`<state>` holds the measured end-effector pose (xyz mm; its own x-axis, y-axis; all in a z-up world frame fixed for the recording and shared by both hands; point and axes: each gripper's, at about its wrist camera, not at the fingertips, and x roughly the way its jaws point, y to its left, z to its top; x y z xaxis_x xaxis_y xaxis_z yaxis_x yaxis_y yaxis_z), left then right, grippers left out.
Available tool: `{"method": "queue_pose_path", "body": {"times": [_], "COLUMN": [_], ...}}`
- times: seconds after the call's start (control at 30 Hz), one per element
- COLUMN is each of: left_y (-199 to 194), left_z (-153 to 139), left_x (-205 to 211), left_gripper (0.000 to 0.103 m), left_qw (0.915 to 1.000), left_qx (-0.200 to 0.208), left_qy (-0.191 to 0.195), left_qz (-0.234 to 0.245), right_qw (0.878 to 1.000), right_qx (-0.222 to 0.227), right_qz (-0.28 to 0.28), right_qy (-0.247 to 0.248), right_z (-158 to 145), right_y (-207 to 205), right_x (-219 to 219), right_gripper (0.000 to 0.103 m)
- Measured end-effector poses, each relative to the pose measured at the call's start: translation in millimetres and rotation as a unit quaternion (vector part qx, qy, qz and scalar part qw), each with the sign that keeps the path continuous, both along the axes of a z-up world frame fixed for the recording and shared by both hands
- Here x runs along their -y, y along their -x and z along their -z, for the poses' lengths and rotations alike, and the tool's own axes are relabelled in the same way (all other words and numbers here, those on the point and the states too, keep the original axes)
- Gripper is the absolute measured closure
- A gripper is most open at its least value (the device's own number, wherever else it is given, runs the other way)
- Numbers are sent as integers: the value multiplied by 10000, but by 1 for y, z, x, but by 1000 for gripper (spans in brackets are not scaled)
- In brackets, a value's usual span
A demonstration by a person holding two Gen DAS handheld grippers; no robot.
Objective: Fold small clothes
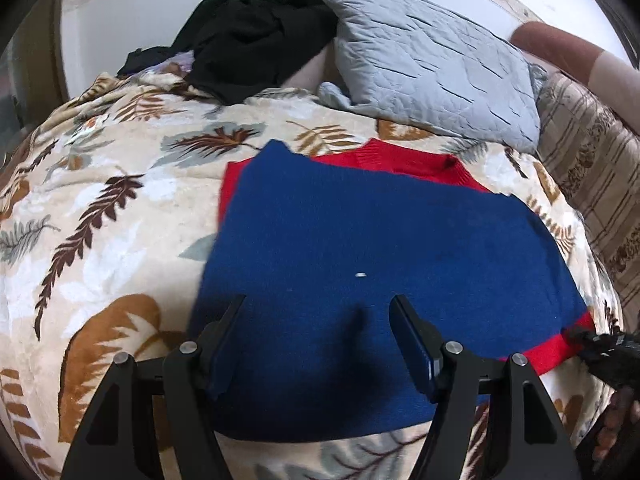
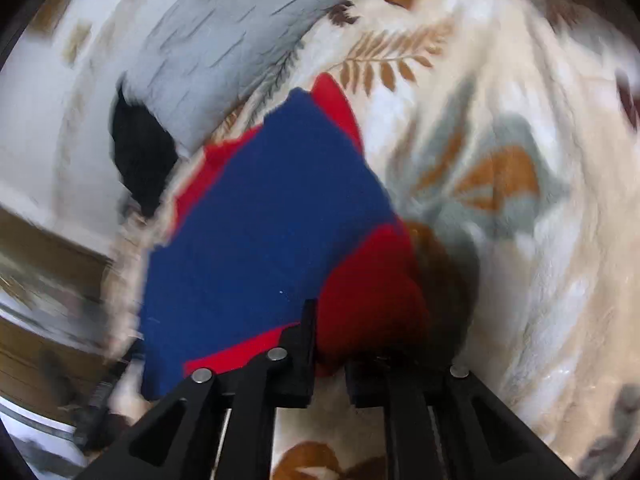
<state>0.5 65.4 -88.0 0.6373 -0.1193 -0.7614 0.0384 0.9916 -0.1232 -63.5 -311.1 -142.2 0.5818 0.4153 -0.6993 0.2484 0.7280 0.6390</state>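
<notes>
Writing: none readable.
Left gripper (image 1: 318, 320): released, jaws wide, over the sweater's near edge.
Sweater (image 1: 380, 248): blue over red, flat on the blanket (image 1: 100, 208).
Right gripper (image 2: 332, 344): clenched on the sweater's red corner.
Room: black clothes (image 1: 248, 36) left of a grey pillow (image 1: 432, 80), both against a white wall (image 1: 132, 8).
Unclear: right view is motion-blurred.

The red sweater (image 1: 404, 160) lies mostly hidden under the blue sweater (image 1: 360, 248). The right wrist view is motion-blurred, worst toward nine o'clock. Red knit covers the right gripper (image 2: 340, 320) jaws' tips.
</notes>
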Motion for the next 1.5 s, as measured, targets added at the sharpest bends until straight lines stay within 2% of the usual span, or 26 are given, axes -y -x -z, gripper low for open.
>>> {"method": "queue_pose_path", "body": {"times": [0.07,0.1,0.2,0.37,0.43,0.53,0.6,0.63,0.67,0.7,0.8,0.87,0.97,1.0,1.03,1.17,1.23,1.3,1.33,1.43,1.5], "left_y": [-2,-4,-11,-10,-10,-10,-9,-9,-9,-9,-10,-9,-7,-7,-7,-6,-5,-4,-4,0,1], "left_z": [3,6,25,26,27,28,28,29,29,29,29,30,31,31,31,31,31,31,31,29,27], "left_x": [7,8,8,6,5,8,10,10,10,11,12,11,11,11,12,12,11,11,11,11,10], "left_gripper": [32,31,32,31,31,28,26,26,26,25,25,25,25,25,25,24,24,24,24,24,24], "left_qw": [10000,10000,9995,9996,9996,9996,9995,9994,9993,9992,9992,9990,9989,9988,9988,9988,9988,9989,9989,9991,9992], "left_qx": [-6,-36,-289,-223,-213,-189,-176,-171,-163,-162,-164,-156,-134,-133,-132,-123,-120,-107,-105,-88,-89], "left_qy": [-55,-78,-117,-143,-123,-176,-215,-239,-271,-293,-306,-325,-367,-387,-395,-392,-390,-392,-397,-368,-349], "left_qz": [27,26,-6,93,109,141,178,191,211,216,222,251,264,263,261,252,252,247,241,206,178], "right_qw": [9998,9996,9987,9950,9955,9917,9880,9858,9814,9794,9801,9809,9842,9841,9848,9906,9962,9978,9976,9980,9980], "right_qx": [154,239,404,527,326,-19,-477,-419,-412,-425,-278,-452,-512,-531,-398,161,338,436,434,223,154], "right_qz": [-120,-140,-268,-585,-575,-751,-1063,-1171,-1327,-1370,-1068,-912,-661,-601,-507,-457,-489,-497,-519,-374,-324], "right_qy": [-63,-67,179,622,673,1043,1010,1125,1324,1421,1647,1656,1559,1585,1612,1278,636,-1,-165,-461,-523], "right_z": [-14,-20,-45,-57,-46,-26,-4,-4,-8,-13,-27,-17,-16,-22,-33,-65,-71,-65,-59,-36,-29], "right_y": [8,12,8,-57,-98,-150,-175,-178,-180,-179,-172,-170,-160,-156,-145,-93,-55,-19,-6,30,38], "right_x": [7,10,19,15,19,13,8,3,-4,-8,-4,2,6,6,8,7,4,0,-4,-5,0], "right_gripper": [50,35,35,35,35,35,35,44,67,84,86,86,63,40,34,34,33,33,33,33,33]}}
